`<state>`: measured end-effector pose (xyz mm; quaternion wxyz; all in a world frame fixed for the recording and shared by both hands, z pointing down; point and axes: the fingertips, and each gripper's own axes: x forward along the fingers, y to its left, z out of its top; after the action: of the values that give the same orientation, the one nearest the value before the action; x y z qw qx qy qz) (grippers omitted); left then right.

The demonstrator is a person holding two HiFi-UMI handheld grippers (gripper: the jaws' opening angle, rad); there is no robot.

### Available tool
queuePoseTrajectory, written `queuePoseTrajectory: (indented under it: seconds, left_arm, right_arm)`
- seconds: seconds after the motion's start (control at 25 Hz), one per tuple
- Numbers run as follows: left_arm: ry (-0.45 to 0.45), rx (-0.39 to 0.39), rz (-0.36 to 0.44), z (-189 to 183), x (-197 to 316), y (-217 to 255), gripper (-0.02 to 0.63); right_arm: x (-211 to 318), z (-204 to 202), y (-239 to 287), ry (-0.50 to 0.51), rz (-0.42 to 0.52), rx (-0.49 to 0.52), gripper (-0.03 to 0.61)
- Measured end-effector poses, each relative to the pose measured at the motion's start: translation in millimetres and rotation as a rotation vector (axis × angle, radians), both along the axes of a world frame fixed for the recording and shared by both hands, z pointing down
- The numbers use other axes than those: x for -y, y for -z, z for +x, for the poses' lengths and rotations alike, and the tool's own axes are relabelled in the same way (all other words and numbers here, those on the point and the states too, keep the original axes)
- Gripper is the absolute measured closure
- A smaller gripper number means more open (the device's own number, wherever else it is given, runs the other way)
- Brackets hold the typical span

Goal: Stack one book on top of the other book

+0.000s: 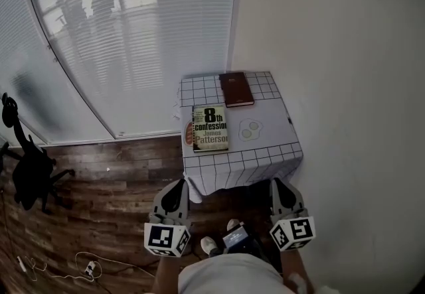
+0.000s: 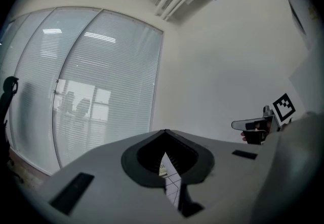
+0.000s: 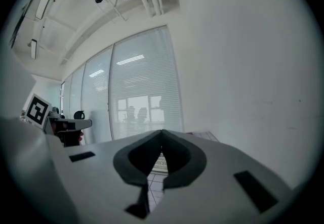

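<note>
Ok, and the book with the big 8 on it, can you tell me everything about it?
The book with the 8 is closed, with a yellowish-green cover and bold black lettering. It lies flat, cover up, on the checked tablecloth, on the table's left half. A reddish round patch peeks out at its left edge; I can't tell what it is. The brown book lies farther back, not touching it. Nothing rests on top.
</note>
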<state>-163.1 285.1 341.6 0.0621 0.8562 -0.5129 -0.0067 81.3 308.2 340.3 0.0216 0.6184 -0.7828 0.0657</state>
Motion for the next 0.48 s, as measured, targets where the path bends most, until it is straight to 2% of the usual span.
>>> queuePoseTrajectory:
  seconds: [0.48]
  left_arm:
    - [-0.019,-0.004,-0.020,3,36,-11,0.606]
  right_arm:
    - [36,1,-13,-0.013,-0.009,-0.017,0.572]
